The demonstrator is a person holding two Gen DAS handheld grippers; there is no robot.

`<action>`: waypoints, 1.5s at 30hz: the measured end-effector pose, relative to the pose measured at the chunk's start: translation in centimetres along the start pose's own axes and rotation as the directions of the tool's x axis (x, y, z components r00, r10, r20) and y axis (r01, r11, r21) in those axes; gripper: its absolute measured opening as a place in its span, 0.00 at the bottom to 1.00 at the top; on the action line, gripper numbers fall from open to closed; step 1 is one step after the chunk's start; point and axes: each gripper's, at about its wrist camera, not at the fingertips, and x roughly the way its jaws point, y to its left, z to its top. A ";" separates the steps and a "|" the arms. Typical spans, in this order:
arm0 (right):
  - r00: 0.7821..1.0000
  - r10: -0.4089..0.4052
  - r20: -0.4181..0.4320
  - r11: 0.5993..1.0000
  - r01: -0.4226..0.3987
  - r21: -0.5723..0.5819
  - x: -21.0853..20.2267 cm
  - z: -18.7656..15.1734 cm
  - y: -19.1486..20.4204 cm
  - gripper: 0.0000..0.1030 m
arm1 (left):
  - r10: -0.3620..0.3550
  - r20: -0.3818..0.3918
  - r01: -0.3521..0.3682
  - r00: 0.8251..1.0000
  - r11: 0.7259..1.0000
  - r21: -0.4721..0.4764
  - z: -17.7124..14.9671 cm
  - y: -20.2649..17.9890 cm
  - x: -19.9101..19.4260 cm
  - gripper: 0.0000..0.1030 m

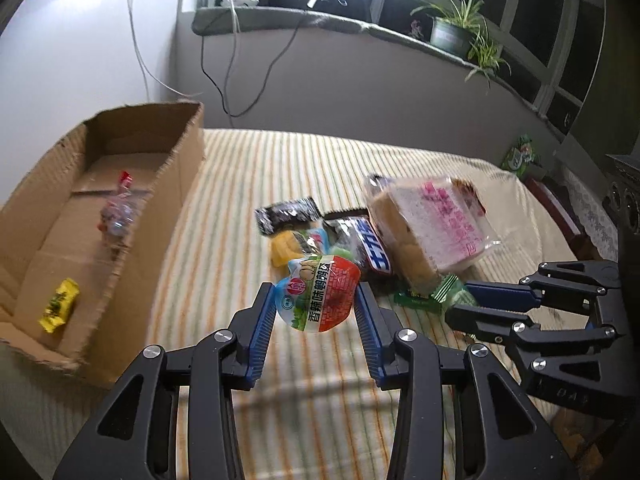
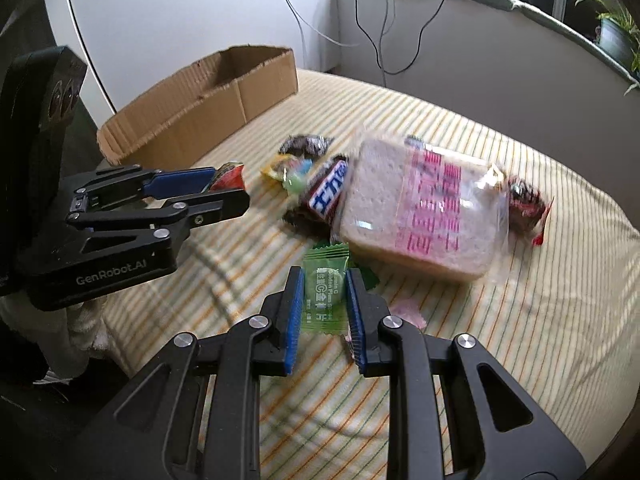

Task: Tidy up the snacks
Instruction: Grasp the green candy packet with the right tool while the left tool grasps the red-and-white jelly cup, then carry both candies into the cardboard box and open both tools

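Observation:
My left gripper (image 1: 316, 300) is shut on a red and green egg snack pouch (image 1: 320, 300), held above the striped cloth; the pouch also peeks out of it in the right wrist view (image 2: 230, 176). My right gripper (image 2: 322, 280) is shut on a green plum candy wrapper (image 2: 325, 292); it shows at the right of the left wrist view (image 1: 460, 300). A pile lies behind: a bagged bread loaf (image 2: 416, 208), a Snickers bar (image 2: 330, 192), a dark packet (image 2: 306, 145) and a yellow packet (image 1: 285, 249). The cardboard box (image 1: 184, 168) at the left holds a yellow candy (image 1: 59, 305) and a clear candy bag (image 1: 118, 216).
The striped cloth (image 2: 500, 340) covers a rounded table. A dark red-edged snack (image 2: 526, 204) lies right of the bread. A pink wrapper (image 2: 408, 314) lies by my right finger. A windowsill with cables and potted plants (image 1: 456, 32) runs behind. A green packet (image 1: 520, 156) sits far right.

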 end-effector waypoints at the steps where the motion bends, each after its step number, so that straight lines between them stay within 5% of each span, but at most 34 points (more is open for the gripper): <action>1: 1.000 0.001 0.005 1.000 -0.001 -0.002 -0.1 0.3 0.2 0.21 | 0.004 0.007 -0.004 1.000 1.000 -0.002 0.1 0.1 -0.2 0.38; 18: 0.995 0.058 0.077 0.995 -0.051 -0.081 0.6 7.5 4.7 0.21 | 0.118 0.111 -0.109 0.987 0.990 -0.085 1.6 6.8 -4.6 0.37; 45: 0.986 0.160 0.044 0.967 -0.148 -0.207 6.4 14.2 14.2 0.21 | 0.253 0.116 -0.226 0.961 0.952 -0.207 1.9 16.0 -5.6 0.37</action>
